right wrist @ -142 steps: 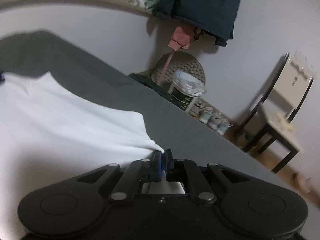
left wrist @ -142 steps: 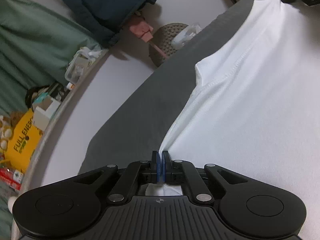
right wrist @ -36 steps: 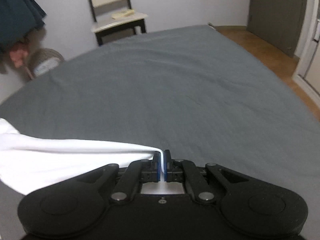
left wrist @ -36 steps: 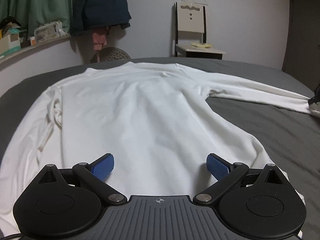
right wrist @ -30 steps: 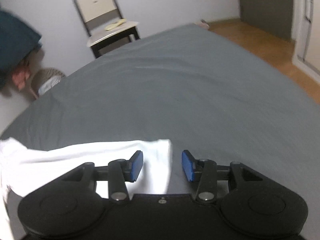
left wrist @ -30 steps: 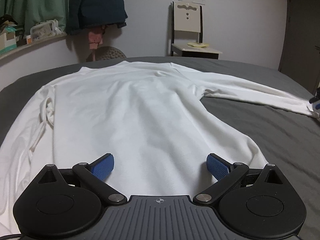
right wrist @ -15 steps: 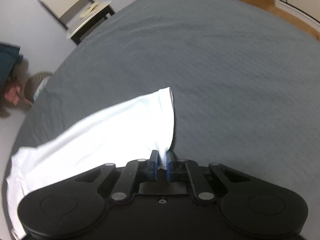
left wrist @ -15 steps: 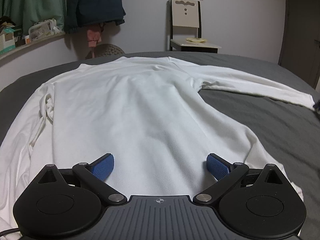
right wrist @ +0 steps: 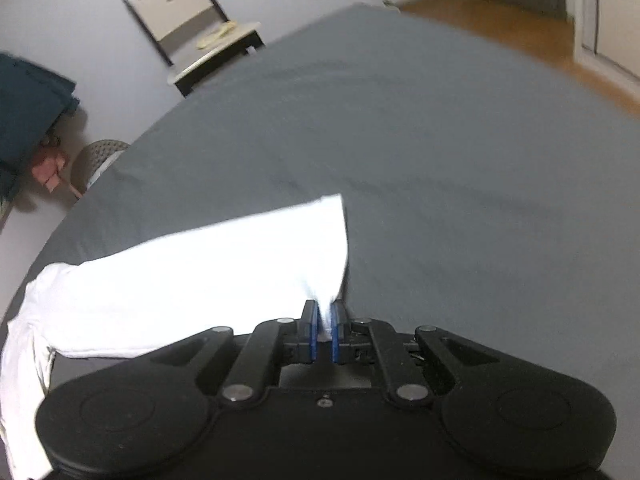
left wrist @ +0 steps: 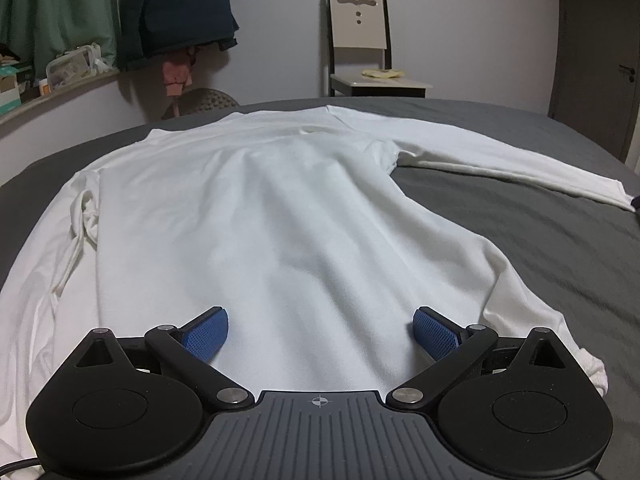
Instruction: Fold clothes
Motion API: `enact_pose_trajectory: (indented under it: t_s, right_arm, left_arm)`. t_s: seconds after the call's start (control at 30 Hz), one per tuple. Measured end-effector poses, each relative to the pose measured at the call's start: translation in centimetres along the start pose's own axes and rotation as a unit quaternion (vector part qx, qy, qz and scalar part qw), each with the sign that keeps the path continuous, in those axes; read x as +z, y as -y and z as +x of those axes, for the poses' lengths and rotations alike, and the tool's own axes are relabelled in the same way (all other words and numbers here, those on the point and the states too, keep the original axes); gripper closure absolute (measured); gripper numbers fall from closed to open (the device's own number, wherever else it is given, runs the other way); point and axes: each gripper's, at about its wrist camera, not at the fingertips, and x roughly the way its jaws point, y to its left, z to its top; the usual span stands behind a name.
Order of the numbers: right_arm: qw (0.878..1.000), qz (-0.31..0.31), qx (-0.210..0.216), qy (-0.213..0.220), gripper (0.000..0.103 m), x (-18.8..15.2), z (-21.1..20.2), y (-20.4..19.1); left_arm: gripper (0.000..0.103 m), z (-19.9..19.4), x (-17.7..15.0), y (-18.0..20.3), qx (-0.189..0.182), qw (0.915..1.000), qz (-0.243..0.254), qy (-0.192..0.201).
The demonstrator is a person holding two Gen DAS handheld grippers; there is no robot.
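Observation:
A white long-sleeved shirt lies spread flat on the grey bed, collar at the far end. My left gripper hovers open over the shirt's hem, its blue pads wide apart with nothing between them. The shirt's right sleeve stretches out across the bed to the right. In the right wrist view my right gripper is shut on the cuff end of that sleeve, which rises slightly off the sheet. The left sleeve is bunched along the shirt's left side.
A chair stands past the bed's far end. A dark jacket hangs on the wall with a round stool below it. A cluttered ledge runs along the left. Wooden floor lies beyond the bed's right side.
My right gripper let go of the sleeve end, opened, then shut again on the cuff from a new angle. The left gripper stayed open over the hem, drifting slightly.

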Motion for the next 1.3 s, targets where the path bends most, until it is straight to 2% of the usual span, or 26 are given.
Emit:
enact_pose_trajectory:
  t_s: [0.03,0.1,0.17,0.37,0.4,0.43,0.5,0.57,0.67,0.77,0.83,0.93,0.97,1.0,1.07,1.1,1.17,1.2,1.23,1.27,1.3]
  right_arm:
    - [1.0,0.0,-0.001,-0.001,0.093,-0.1,0.0,0.1]
    - [1.0,0.001,-0.002,-0.004,0.077,-0.4,-0.1,0.4]
    - [1.0,0.015,0.001,0.009,0.067,0.5,0.1,0.9]
    - [0.997,0.062,0.012,0.055,0.068,3.7,0.9,2.5]
    - [0.996,0.07,0.013,0.062,0.068,4.3,1.1,2.8]
    - [0.995,0.08,0.023,0.051,0.07,4.6,1.9,2.9]
    - [0.995,0.087,0.032,0.036,0.096,5.0,3.3,2.6]
    - [0.996,0.071,0.023,0.045,0.098,5.3,3.7,1.9]
    - [0.988,0.04,-0.013,0.147,0.098,5.1,0.8,0.8]
    - [0.988,0.021,-0.048,0.146,0.098,5.3,2.0,-0.2]
    - [0.989,0.029,-0.057,0.131,0.097,5.5,3.3,-0.7]
    - [0.99,0.048,-0.063,0.12,0.089,5.1,3.6,-0.6]
    - [0.988,0.052,-0.072,0.125,0.074,5.1,3.3,-0.9]
    - [0.986,0.048,-0.086,0.136,0.066,4.9,2.8,-1.6]
    - [0.982,0.032,-0.099,0.158,0.066,4.1,1.1,-3.5]
    - [0.984,0.018,-0.08,0.159,0.066,3.1,-0.3,-4.5]
    - [0.993,-0.021,0.007,0.117,0.065,1.2,-2.1,-7.4]
    - [0.995,-0.048,0.063,0.068,0.064,-0.4,-2.8,-9.2]
    - [0.991,-0.071,0.111,0.007,0.063,-2.4,-3.2,-11.0]
    - [0.982,-0.093,0.156,-0.054,0.063,-4.5,-3.5,-12.7]
    - [0.977,-0.11,0.169,-0.075,0.063,-6.2,-3.6,-13.8]
  left_arm:
    - [0.003,0.0,0.0,0.0,0.0,1.0,-0.001,0.0]
    - [0.003,0.1,0.0,-0.1,-0.001,1.0,-0.002,-0.001]
    - [0.003,0.2,0.0,0.0,-0.001,1.0,0.0,-0.002]
    - [0.003,0.3,-0.3,0.1,-0.001,1.0,0.005,-0.002]
    - [0.003,0.3,-0.3,0.1,-0.001,1.0,0.004,-0.001]
    - [0.003,0.3,-0.3,0.0,-0.002,1.0,0.003,-0.001]
    - [0.003,0.2,-0.4,0.0,-0.002,1.0,0.002,0.0]
    - [0.003,0.3,-0.4,0.0,-0.003,1.0,0.001,0.001]
    - [0.003,0.3,-0.4,-0.1,-0.003,1.0,-0.001,0.001]
    - [0.003,0.3,-0.5,-0.2,-0.005,1.0,-0.001,0.002]
    - [0.003,0.2,-0.5,-0.3,-0.007,1.0,-0.002,0.002]
    - [0.003,0.0,-0.3,-0.6,-0.015,0.9999,-0.009,0.002]
    - [0.003,-0.2,-0.2,-0.8,-0.019,0.9997,-0.012,0.003]
    - [0.003,-0.4,0.0,-0.9,-0.025,0.9996,-0.016,0.005]
    - [0.003,-1.0,0.4,-1.3,-0.03,0.9991,-0.027,0.011]
    - [0.003,-1.3,0.7,-1.6,-0.03,0.9988,-0.035,0.016]
    - [0.003,-2.1,1.2,-2.2,-0.032,0.9978,-0.055,0.02]
    - [0.003,-2.5,1.4,-2.5,-0.033,0.9971,-0.065,0.021]
    - [0.003,-3.0,1.7,-2.8,-0.033,0.9965,-0.073,0.024]
    - [0.003,-3.6,2.0,-2.8,-0.031,0.9963,-0.076,0.028]
    - [0.003,-4.4,2.4,-2.9,-0.028,0.9962,-0.075,0.033]
